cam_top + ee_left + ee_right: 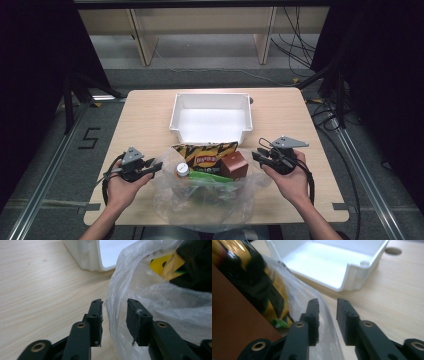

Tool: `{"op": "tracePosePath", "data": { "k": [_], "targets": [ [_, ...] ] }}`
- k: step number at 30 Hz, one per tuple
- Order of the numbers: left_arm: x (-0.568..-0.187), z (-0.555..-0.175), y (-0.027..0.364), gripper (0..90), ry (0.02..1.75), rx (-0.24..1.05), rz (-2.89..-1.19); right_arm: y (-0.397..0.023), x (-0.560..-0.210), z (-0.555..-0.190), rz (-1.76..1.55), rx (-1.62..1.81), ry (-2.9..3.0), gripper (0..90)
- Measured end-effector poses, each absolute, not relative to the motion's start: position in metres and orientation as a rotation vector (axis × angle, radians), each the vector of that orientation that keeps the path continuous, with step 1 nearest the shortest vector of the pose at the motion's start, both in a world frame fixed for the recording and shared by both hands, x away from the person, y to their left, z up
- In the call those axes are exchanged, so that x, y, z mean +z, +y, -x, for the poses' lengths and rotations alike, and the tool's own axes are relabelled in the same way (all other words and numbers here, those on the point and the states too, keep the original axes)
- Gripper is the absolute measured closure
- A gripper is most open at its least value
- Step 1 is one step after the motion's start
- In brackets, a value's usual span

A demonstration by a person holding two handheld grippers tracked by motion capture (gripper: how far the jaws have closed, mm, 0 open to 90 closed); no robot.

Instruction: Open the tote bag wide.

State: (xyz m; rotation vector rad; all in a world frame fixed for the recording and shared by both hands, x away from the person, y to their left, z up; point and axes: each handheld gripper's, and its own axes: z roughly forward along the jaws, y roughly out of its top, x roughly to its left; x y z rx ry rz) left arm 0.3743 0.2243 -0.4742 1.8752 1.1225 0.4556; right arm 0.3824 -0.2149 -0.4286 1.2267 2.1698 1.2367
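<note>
Grippers, two, one in each hand. The left gripper [156, 166] has its jaws apart, a fold of the plastic bag [160, 305] standing between the pads, untouched. The right gripper [256, 156] also has its jaws apart, with the bag's edge in the gap; whether a pad touches it cannot be told.

Between the two grippers lies one clear plastic bag, holding one chip packet [206, 153], one brown box [235, 165], one white-capped bottle [182, 170] and something green, hard to make out.

Beyond both grippers stands one white bin [210, 119], on the light wooden table [145, 120]. Past the table: grey floor, cables [295, 45], pale furniture legs. The forearms are cut off at the near edge.
</note>
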Motion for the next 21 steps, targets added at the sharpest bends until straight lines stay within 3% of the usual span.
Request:
{"op": "tracePosePath", "data": {
  "k": [6, 21],
  "targets": [
    [-0.464, -0.373, 0.228, 52.5, 1.105, 0.495, -1.816, -0.212, -0.409, -0.382, -1.169, 1.281, 2.112, 61.2],
    [-0.454, -0.365, 0.233, 42.3, 1.082, 0.551, -1.725, -0.206, -0.365, -0.382, -1.08, 1.425, 2.042, 57.2]
  ]
}}
